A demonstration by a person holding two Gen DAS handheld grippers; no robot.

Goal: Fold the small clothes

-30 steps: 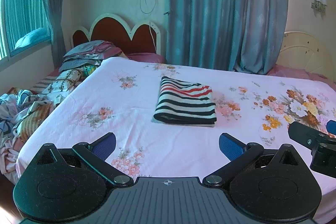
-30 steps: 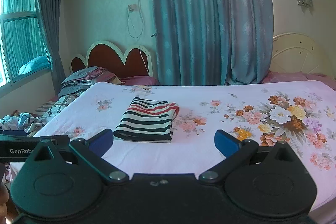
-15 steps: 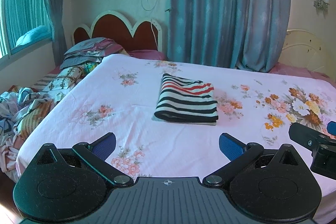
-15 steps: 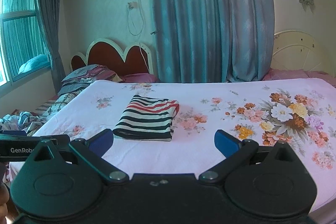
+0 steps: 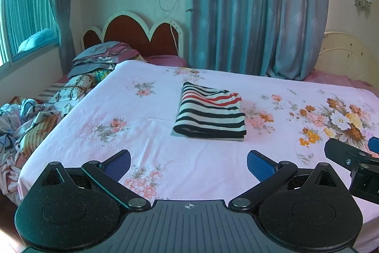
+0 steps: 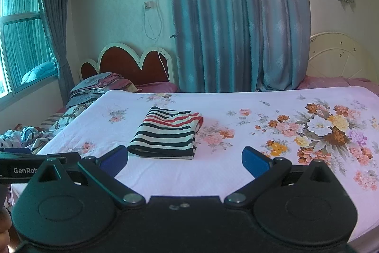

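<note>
A folded striped garment [image 5: 209, 112], black, white and red, lies flat in the middle of the pink floral bed sheet [image 5: 142, 115]; it also shows in the right wrist view [image 6: 167, 132]. My left gripper [image 5: 188, 164] is open and empty, held back over the near edge of the bed, well short of the garment. My right gripper [image 6: 184, 161] is open and empty, also near the bed's front edge, just short of the garment. The right gripper's side shows at the right of the left wrist view [image 5: 350, 158].
A heap of unfolded clothes [image 5: 26, 120] lies at the left beside the bed. Folded bedding [image 5: 101, 58] is stacked by the red headboard [image 5: 135, 37]. Blue curtains [image 5: 255, 11] hang behind the bed. A cream headboard [image 6: 341, 58] stands at the far right.
Both grippers have drawn back and lifted a little from the folded garment, which has stayed in place. Both stay open.
</note>
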